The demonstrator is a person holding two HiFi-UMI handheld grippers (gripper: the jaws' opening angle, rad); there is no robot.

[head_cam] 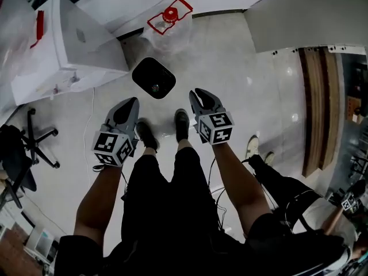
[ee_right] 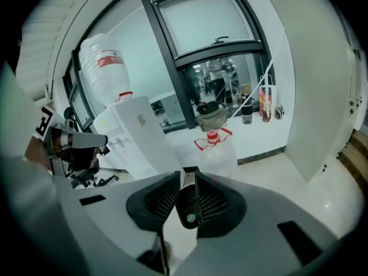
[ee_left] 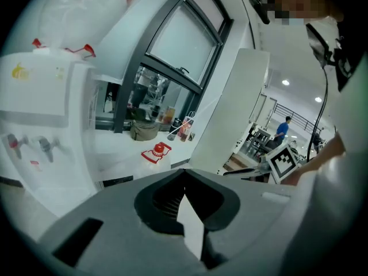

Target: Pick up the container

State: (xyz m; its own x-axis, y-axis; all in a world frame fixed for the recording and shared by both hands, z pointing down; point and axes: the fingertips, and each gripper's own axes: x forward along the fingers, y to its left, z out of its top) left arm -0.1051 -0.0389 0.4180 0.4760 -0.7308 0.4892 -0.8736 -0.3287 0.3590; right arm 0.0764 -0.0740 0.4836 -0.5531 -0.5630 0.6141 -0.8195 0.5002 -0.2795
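The container is a clear water jug (head_cam: 168, 26) with a red cap and red handle. It stands on the pale floor by the far wall, well ahead of both grippers; it also shows in the left gripper view (ee_left: 156, 153) and the right gripper view (ee_right: 217, 154). My left gripper (head_cam: 133, 100) hangs above the floor in front of my left shoe, jaws shut and empty (ee_left: 184, 172). My right gripper (head_cam: 201, 92) hangs beside it, jaws a narrow gap apart (ee_right: 188, 172) with nothing held.
A black bin (head_cam: 153, 77) lies on the floor between the grippers and the jug. A white water dispenser (head_cam: 80, 45) stands at the left, an office chair (head_cam: 23, 154) further left. Another person (head_cam: 287, 194) crouches at the right. A white panel (head_cam: 305, 13) stands far right.
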